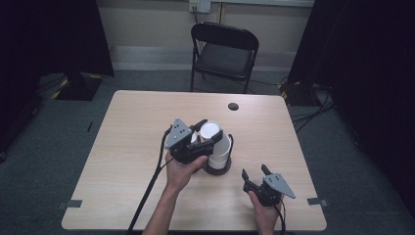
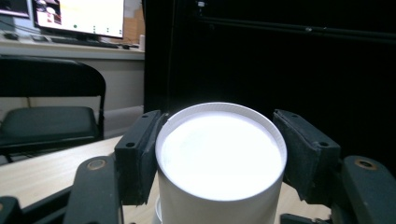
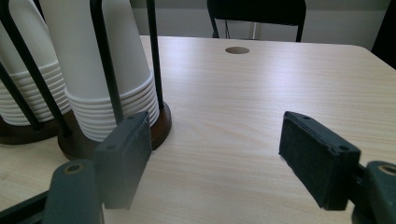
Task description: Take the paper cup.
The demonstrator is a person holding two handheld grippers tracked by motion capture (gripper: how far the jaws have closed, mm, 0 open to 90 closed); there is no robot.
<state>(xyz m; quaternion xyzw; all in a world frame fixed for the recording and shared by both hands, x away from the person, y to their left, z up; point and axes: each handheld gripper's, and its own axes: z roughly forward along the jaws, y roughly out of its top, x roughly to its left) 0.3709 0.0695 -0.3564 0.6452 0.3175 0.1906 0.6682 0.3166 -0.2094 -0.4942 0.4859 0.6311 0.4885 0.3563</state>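
Left gripper (image 1: 208,136) hides the cup stack's (image 1: 220,149) near side.

I note a black folding chair (image 1: 224,53) behind the wooden table (image 1: 127,147), grey carpet (image 1: 44,161), black curtains (image 1: 372,68), dim lighting.

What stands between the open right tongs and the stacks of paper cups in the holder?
Nothing visible: bare table lies between the right tongs and the cup stacks, though the holder's black wire uprights run in front of the cups.
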